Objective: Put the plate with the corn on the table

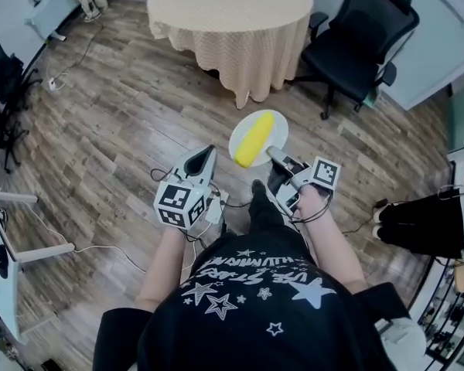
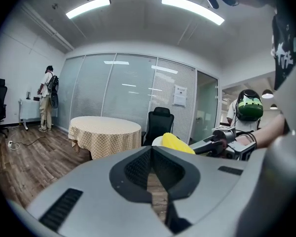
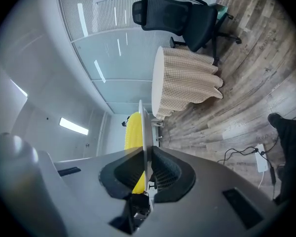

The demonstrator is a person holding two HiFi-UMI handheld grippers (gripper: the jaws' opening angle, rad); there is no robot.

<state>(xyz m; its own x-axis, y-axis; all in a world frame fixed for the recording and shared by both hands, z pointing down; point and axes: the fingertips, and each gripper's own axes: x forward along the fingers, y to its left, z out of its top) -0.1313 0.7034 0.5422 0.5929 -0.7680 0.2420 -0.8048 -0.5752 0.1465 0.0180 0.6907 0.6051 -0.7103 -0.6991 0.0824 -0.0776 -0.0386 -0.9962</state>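
1. Right tool: held in the person's right hand. Its jaws are clamped on the near rim of the plate, which the right gripper view shows edge-on between the pads.
2. Plate: white and round, carried in the air above the wooden floor. It is in front of the person, short of the worktop and not resting on it. Also seen at.
3. Corn: one yellow cob lying lengthwise across the plate. It shows on the plate's upper face in the right gripper view and as a yellow end past the left tool's jaws.
4. Left tool: held just left of the plate and apart from it. Its jaws are closed together at the tips with nothing between them.
5. Worktop: round, covered by a pale checked cloth hanging to the floor, its top bare. Also seen at and.
6. Office chair: black, standing just right of the worktop.
7. Second person: standing at the far wall, back turned.
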